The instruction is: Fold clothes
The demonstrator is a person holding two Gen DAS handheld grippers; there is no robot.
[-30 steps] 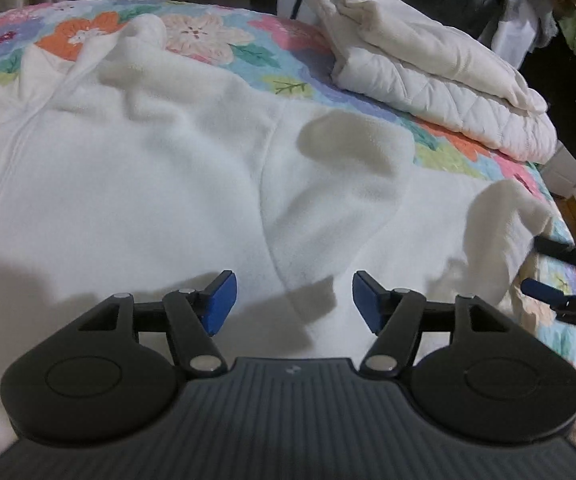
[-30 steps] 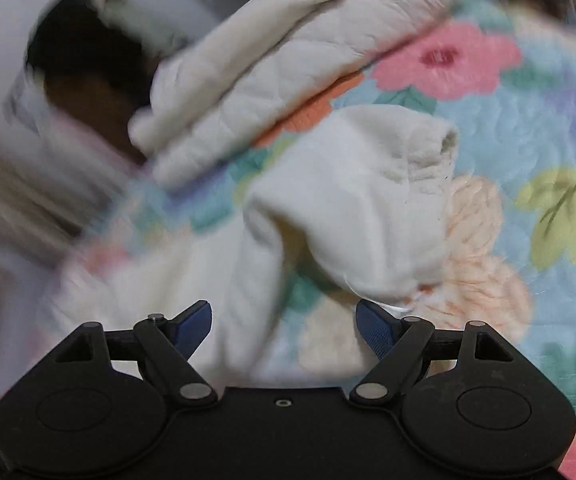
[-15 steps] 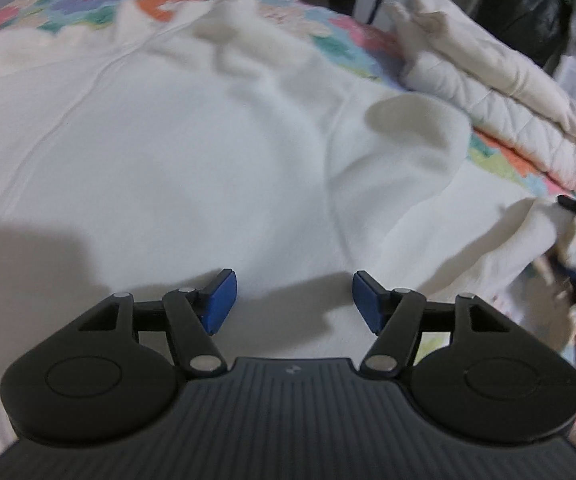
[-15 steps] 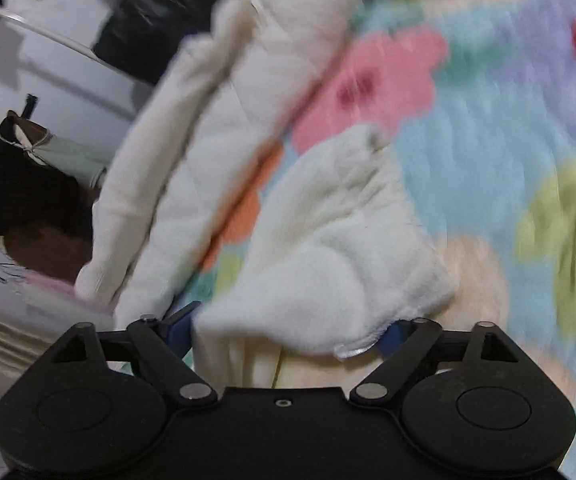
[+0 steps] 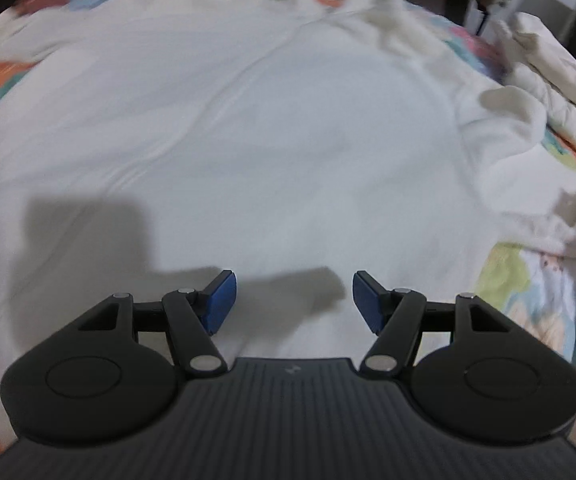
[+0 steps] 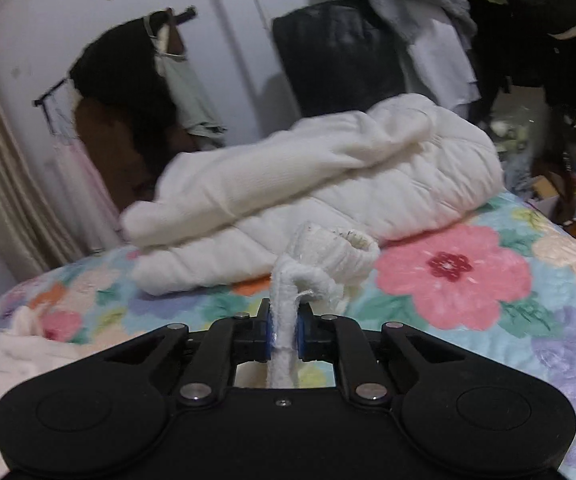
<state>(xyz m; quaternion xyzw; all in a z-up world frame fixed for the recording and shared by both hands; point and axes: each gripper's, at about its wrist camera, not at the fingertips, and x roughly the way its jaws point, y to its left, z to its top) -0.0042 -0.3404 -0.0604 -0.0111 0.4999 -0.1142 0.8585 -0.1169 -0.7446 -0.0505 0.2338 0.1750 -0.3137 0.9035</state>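
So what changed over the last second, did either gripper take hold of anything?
The right gripper, open a second ago, moved onto the sleeve cuff of the white fleece and shut on it. The left gripper swung left over the fleece body and stayed open. The folded white quilt stayed on the floral bedspread.

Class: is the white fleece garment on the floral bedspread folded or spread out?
Spread out: the white fleece garment lies flat; right gripper pinches its cuff.

Folded white bedding (image 6: 328, 184) blocks ahead of right gripper (image 6: 283, 332); floral quilt (image 6: 488, 300) rightward open.
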